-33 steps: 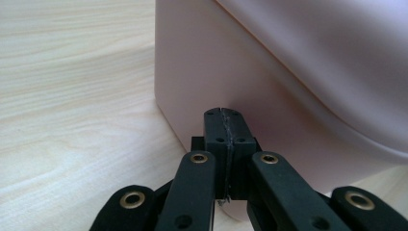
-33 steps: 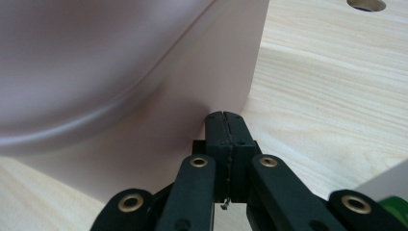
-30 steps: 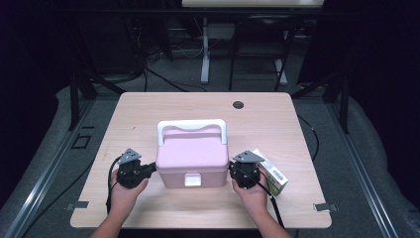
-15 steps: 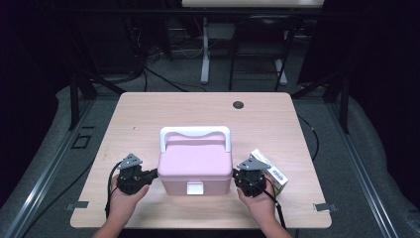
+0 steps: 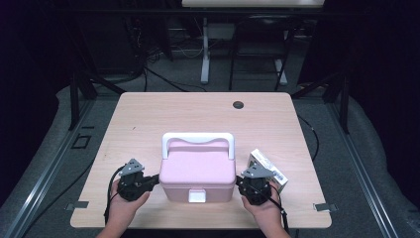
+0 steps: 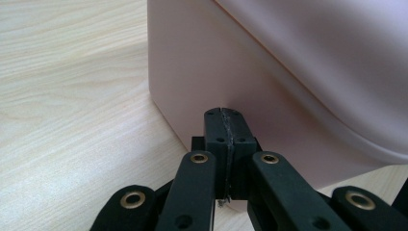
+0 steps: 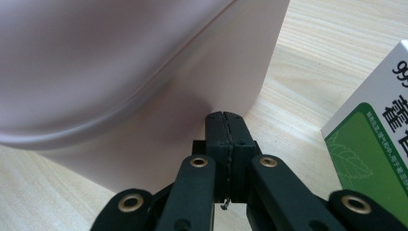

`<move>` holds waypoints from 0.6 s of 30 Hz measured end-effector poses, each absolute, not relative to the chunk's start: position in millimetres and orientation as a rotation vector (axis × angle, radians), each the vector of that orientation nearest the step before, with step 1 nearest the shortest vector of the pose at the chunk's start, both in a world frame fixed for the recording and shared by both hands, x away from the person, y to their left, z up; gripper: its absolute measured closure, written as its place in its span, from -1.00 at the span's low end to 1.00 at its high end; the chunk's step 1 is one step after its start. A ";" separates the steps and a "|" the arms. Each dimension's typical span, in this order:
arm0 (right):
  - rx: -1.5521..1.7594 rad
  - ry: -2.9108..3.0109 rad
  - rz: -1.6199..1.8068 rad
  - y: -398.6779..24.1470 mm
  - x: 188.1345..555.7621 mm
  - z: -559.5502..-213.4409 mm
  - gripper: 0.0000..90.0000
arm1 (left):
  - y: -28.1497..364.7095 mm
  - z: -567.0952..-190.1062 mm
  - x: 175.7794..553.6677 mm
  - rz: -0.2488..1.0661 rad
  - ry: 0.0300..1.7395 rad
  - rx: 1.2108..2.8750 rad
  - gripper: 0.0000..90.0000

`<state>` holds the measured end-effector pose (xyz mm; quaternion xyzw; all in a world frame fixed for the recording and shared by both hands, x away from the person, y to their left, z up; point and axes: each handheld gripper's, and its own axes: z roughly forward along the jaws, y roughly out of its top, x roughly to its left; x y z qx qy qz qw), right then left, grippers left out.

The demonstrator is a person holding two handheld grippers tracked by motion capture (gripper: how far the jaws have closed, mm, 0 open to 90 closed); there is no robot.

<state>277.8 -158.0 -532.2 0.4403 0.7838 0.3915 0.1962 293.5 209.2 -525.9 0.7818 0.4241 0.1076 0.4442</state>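
Pressing in from both sides, the left tongs (image 5: pixel 154 179) and right tongs (image 5: pixel 239 182) are each clenched tight on nothing, tips against the lower side walls of the pink box (image 5: pixel 198 171); that box sits at the near middle of the worktop (image 5: pixel 148 114), white handle (image 5: pixel 198 138) up top, white latch (image 5: pixel 196 197) facing the person. Just right of it lies a green-and-white carton (image 7: pixel 375 139); farther back, a dark round grommet (image 5: pixel 238 104) near the far edge.
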 end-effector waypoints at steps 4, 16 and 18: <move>1.234 2.182 1.105 -158.2 276.1 -532.9 1.00 | 210.3 -527.1 291.8 0.254 1.056 1.924 1.00; 1.226 2.191 1.119 -159.9 271.1 -533.2 1.00 | 211.5 -526.7 288.5 0.249 1.037 1.937 1.00; 1.227 2.194 1.120 -159.9 270.7 -533.1 1.00 | 211.6 -526.4 287.9 0.249 1.040 1.939 1.00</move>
